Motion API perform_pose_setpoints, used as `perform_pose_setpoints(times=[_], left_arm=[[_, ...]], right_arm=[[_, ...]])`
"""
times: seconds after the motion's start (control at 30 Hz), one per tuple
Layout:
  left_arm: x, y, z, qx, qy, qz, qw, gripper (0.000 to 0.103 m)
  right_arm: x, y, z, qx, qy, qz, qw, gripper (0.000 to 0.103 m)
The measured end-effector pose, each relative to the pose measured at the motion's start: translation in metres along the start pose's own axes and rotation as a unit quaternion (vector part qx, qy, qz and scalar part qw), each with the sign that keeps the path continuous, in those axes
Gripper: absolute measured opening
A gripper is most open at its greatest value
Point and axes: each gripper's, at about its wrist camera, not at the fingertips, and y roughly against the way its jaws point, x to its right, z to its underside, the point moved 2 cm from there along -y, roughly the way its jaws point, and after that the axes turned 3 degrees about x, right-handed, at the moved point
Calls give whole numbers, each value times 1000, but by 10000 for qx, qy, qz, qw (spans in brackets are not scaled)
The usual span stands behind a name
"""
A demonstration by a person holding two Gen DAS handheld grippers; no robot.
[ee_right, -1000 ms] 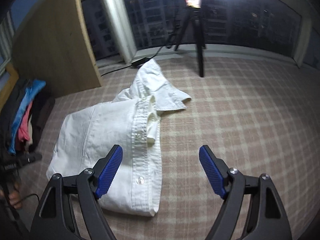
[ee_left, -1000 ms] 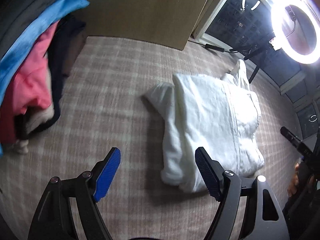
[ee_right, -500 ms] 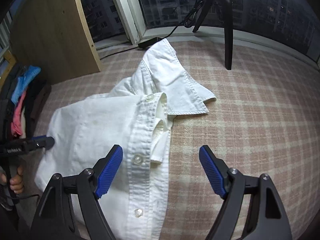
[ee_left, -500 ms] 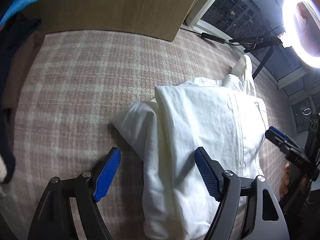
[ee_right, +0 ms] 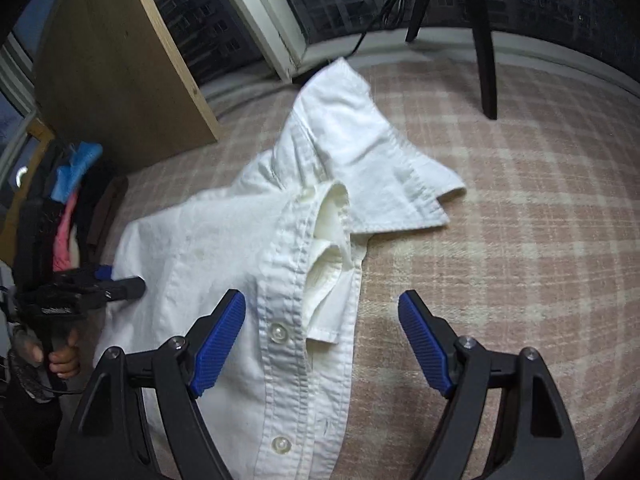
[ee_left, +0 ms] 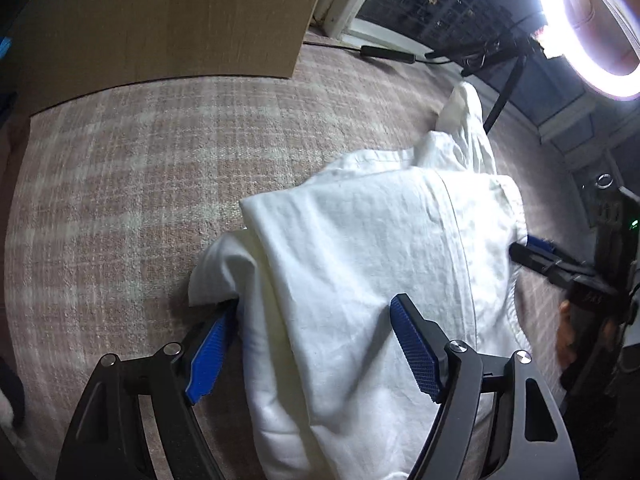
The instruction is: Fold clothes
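The left black gripper with blue ribbed pads (ee_left: 316,344) gapes wide astride the white button-up cotton shirt (ee_left: 372,276), its seven-o'clock pad against a sleeve fold. The shirt lies half-folded on the pink plaid carpet (ee_right: 540,208). The right gripper (ee_right: 322,340) spreads fully, straddling the button placket, gripping nothing.

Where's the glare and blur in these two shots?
Left wrist view: the ring light blows out the top right corner, and the plaid carpet smears at the left. Right wrist view: no glare, the white shirt is sharp, and the edges bow from the fisheye.
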Motion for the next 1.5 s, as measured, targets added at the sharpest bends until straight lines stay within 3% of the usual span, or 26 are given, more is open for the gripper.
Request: perform_pose_setpoints(times=[0.07,0.23,0.43,0.57,0.63,0.73,0.8,0.9,1.13,1.3,1.5], left_arm=[[-3,1,0,23,53,74,10000,75],[3,0,1,74,-74,8,9999,73],[-2,3,3,216,18,49,9998,53],[2,1,3,217,-120,21,9997,48],[6,-1,3,206,-257,-7,9995,41],[14,-4,2,190,-454,-40,9988,33],[19,-6,3,206,-606,-38,9979,29],[25,-8,3,277,-713,-33,9971,22],[34,11,6,522,-694,59,9962,15],[48,54,14,894,-783,143,9928,15],[63,123,35,1395,-913,-28,9860,15]], right_arm=[[0,8,-2,113,-85,-178,9997,78],[-3,-8,0,-4,71,-150,9999,78],[-4,-30,11,-58,184,-203,9996,81],[-13,-32,17,41,504,-160,9986,81],[-15,-34,17,8,609,-259,9978,78],[-16,-32,15,-47,665,-397,9970,62],[-13,-33,14,-109,630,-570,9963,34],[-15,-37,14,-179,524,-724,9958,22],[-28,-13,12,55,507,-731,9960,15],[-39,31,16,461,566,-779,9943,14],[-70,90,22,912,811,-1053,9869,14]])
